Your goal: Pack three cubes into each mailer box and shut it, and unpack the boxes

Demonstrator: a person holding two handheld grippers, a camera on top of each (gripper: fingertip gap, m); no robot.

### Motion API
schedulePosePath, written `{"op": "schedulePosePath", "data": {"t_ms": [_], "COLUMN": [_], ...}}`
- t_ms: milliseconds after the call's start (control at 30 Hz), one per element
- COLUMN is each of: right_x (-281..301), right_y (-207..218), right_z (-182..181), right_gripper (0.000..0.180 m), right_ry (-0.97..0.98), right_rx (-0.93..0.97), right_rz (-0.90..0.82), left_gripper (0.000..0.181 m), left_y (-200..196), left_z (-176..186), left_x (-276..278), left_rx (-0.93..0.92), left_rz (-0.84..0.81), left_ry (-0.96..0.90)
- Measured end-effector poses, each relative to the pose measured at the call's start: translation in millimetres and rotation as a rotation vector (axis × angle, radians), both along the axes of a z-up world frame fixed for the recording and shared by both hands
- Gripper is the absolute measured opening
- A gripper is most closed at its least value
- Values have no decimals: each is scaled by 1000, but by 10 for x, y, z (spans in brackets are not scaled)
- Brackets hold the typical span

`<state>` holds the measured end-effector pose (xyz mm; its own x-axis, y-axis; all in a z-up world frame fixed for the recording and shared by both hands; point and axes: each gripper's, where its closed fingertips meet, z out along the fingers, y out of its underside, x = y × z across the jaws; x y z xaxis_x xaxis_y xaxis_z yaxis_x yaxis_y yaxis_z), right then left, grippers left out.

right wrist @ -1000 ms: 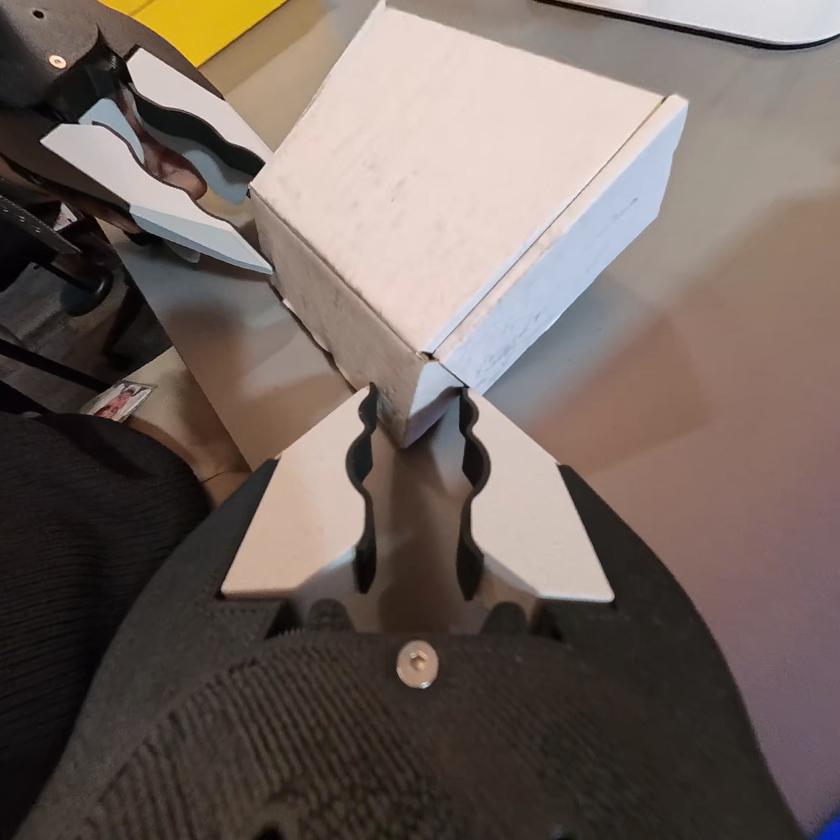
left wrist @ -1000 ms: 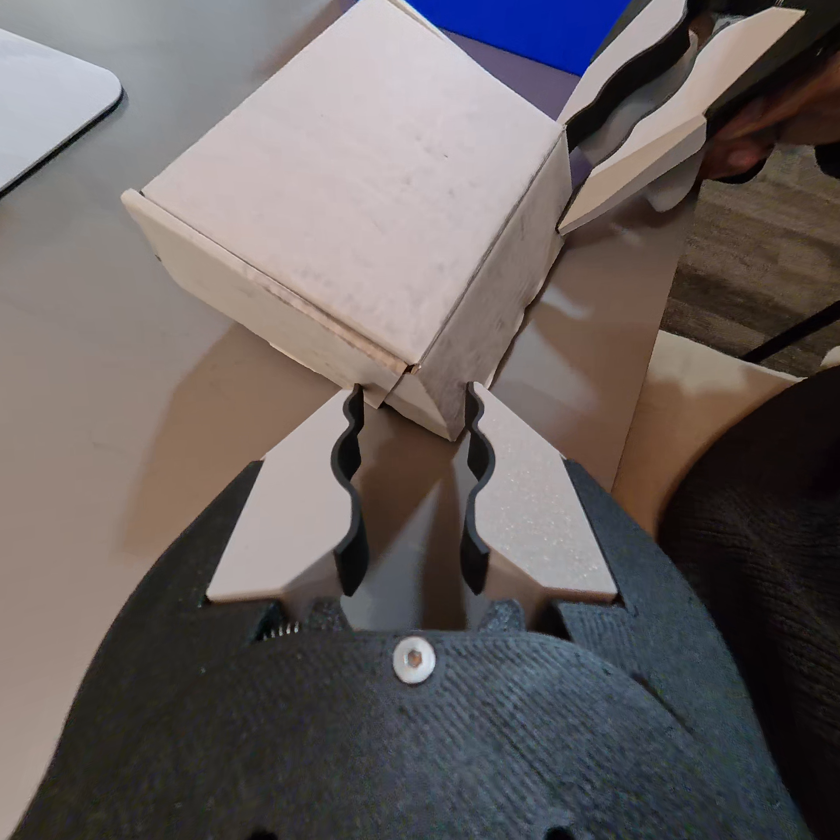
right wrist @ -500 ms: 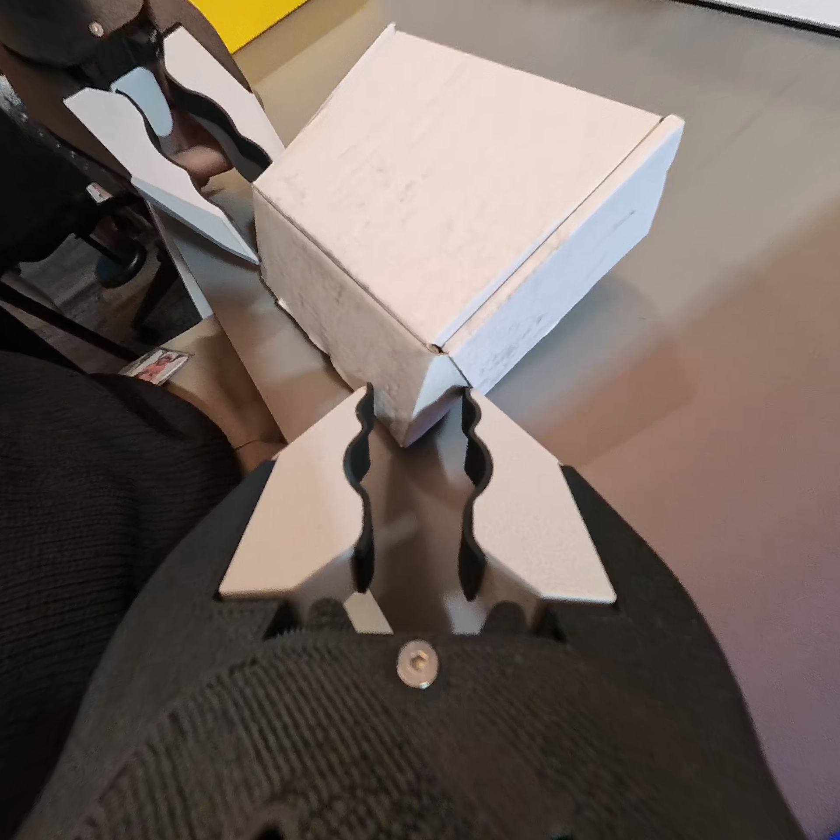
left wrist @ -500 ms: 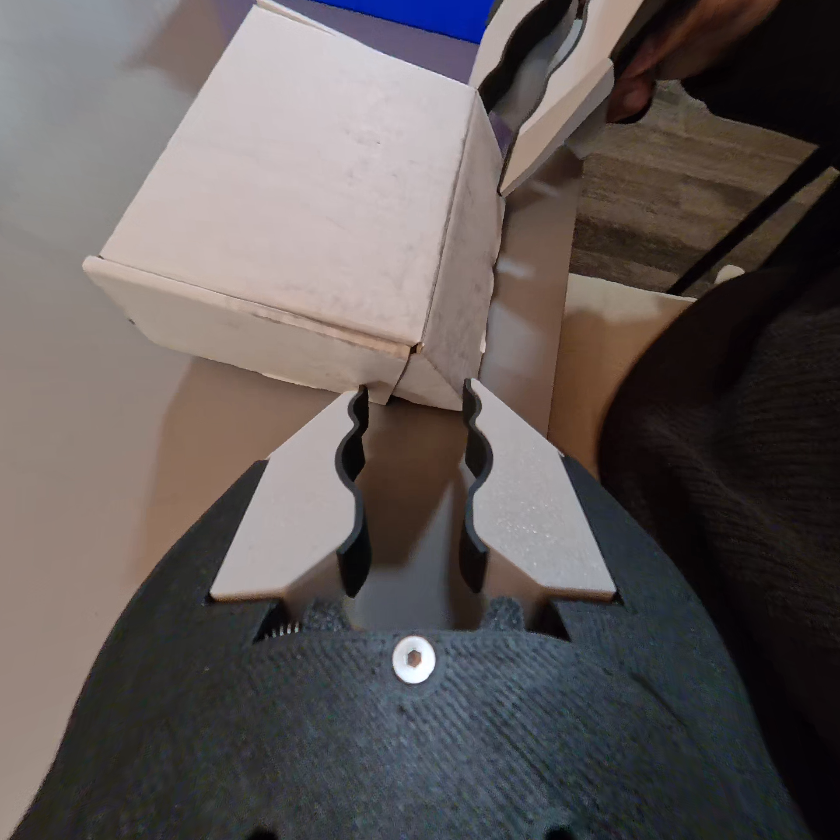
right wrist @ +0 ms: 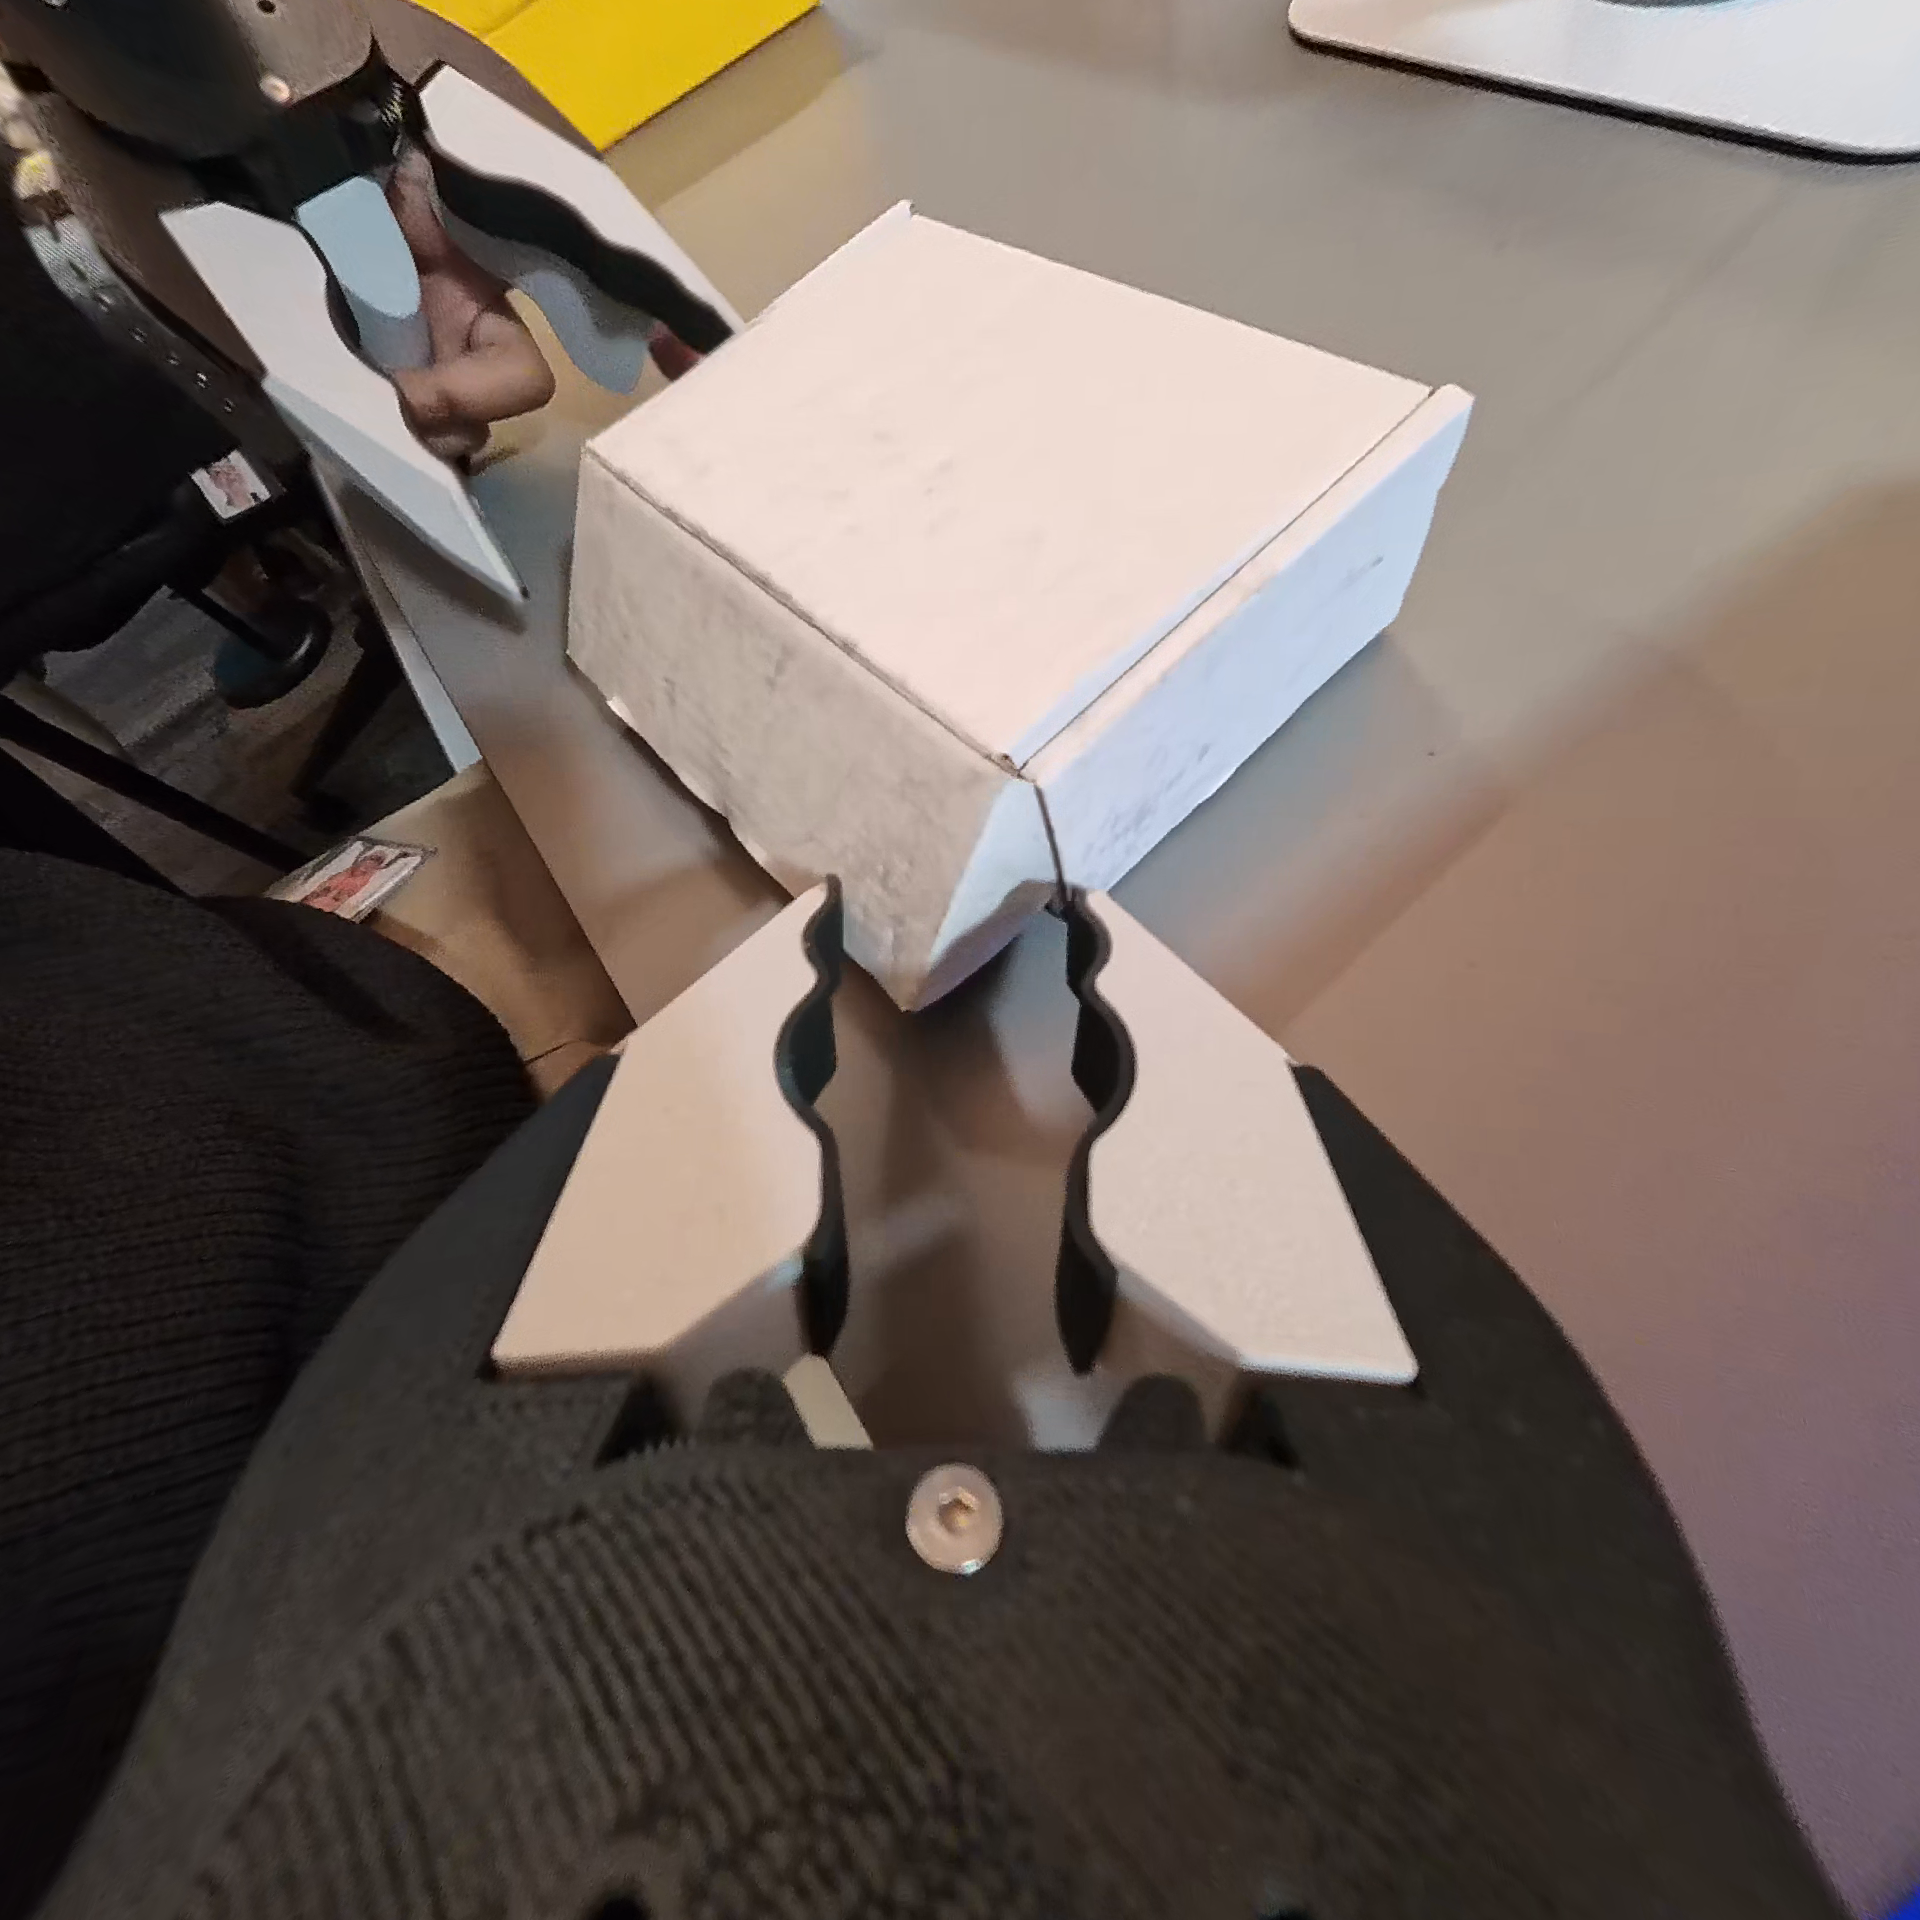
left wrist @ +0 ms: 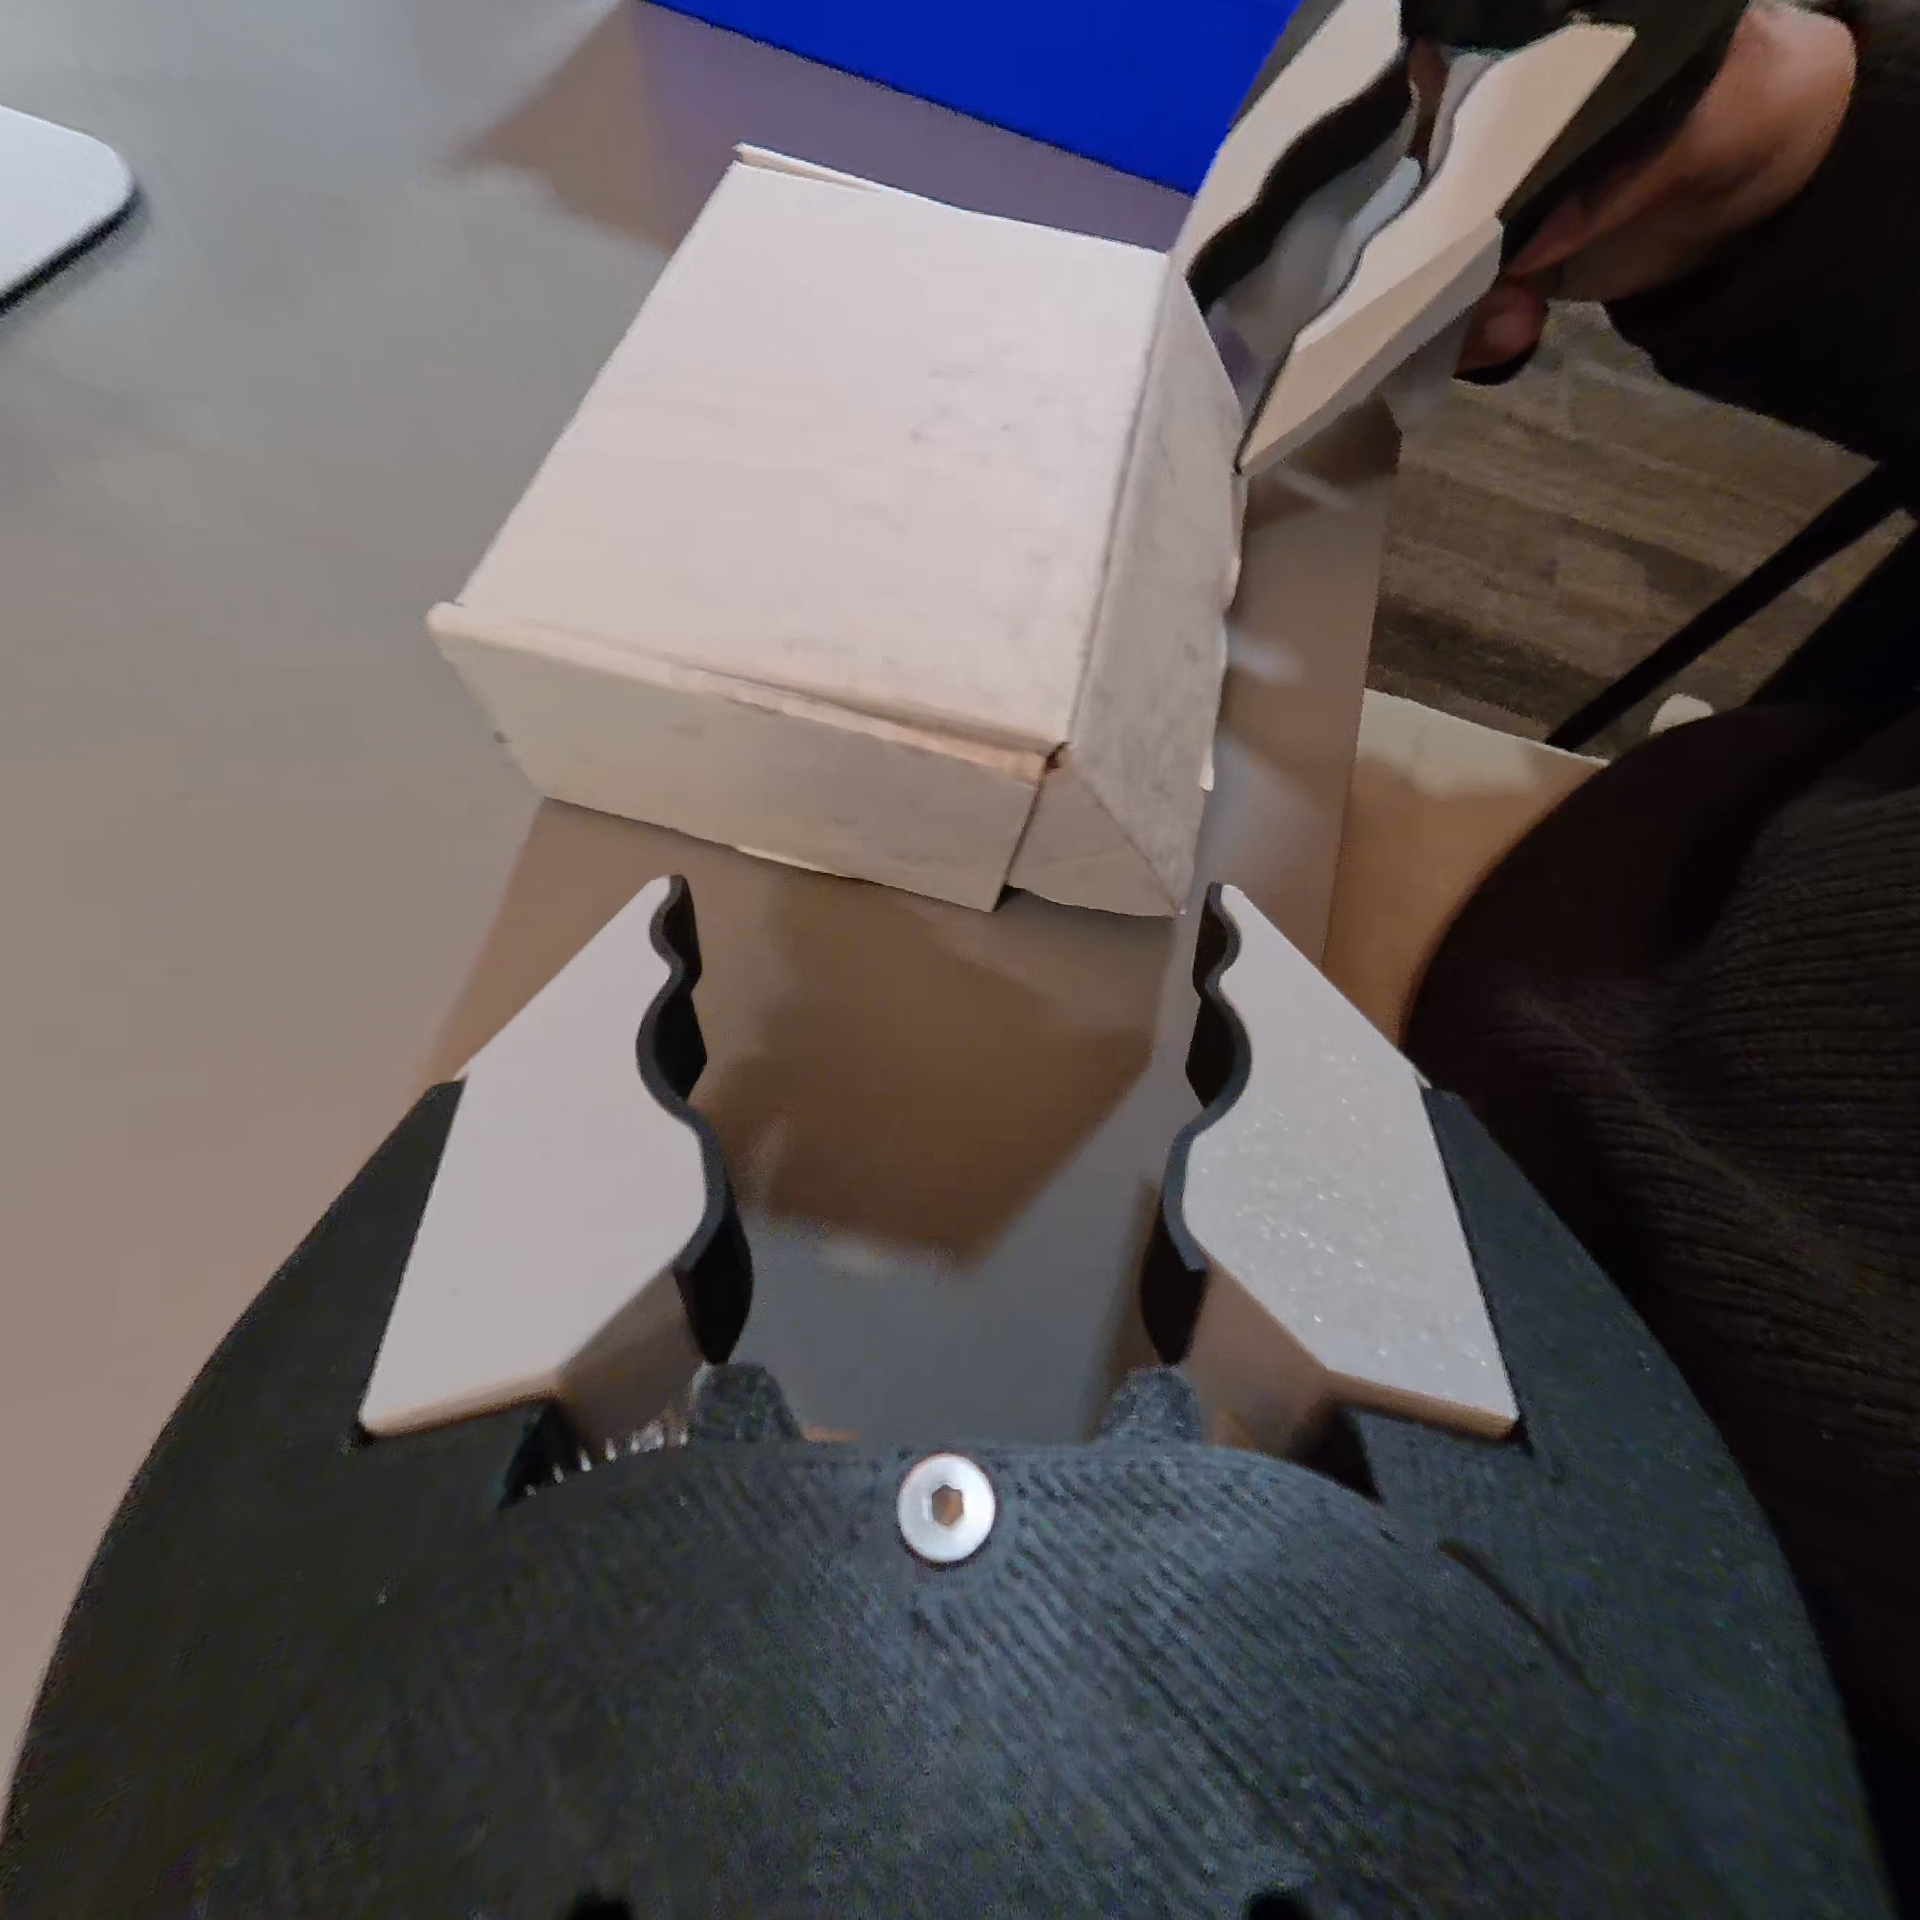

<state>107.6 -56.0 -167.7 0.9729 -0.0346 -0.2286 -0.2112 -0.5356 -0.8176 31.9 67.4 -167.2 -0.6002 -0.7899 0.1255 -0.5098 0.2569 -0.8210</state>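
A closed white mailer box [left wrist: 862, 499] rests on the grey table near its front edge. It also shows in the right wrist view [right wrist: 987, 520]. My left gripper [left wrist: 948, 894] is wide open and empty, its tips just short of the box's near side. My right gripper [right wrist: 951, 899] is closed on the box's near corner, which fills the gap between its tips. The right gripper also shows in the left wrist view [left wrist: 1226, 364], at the box's far right corner. The left gripper shows in the right wrist view [right wrist: 623, 462], off the box's far left corner. No cubes are visible.
A blue object [left wrist: 987, 73] lies behind the box, and a yellow one [right wrist: 623, 42] is at the far side. A white flat pad [right wrist: 1610, 62] lies on the table. The table edge and a brown carton [left wrist: 1455, 790] are close by, beside a person's dark sleeve.
My left gripper has opened wide and drawn back from the box corner it was on. The box has turned slightly on the table. The right gripper keeps its hold.
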Motion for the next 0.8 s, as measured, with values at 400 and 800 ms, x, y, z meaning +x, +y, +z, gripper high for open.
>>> {"op": "schedulePosePath", "data": {"t_ms": [400,800], "right_x": [33,58], "right_y": [54,54], "right_z": [57,59], "right_gripper": [41,41], "right_ry": [38,39], "right_rx": [41,46], "right_rz": [-26,-53], "left_gripper": [138,134], "left_y": [225,104], "left_z": [-166,-278], "left_x": [260,440], "left_rx": [173,310], "left_rz": [-11,-246], "left_ry": [4,-48]}}
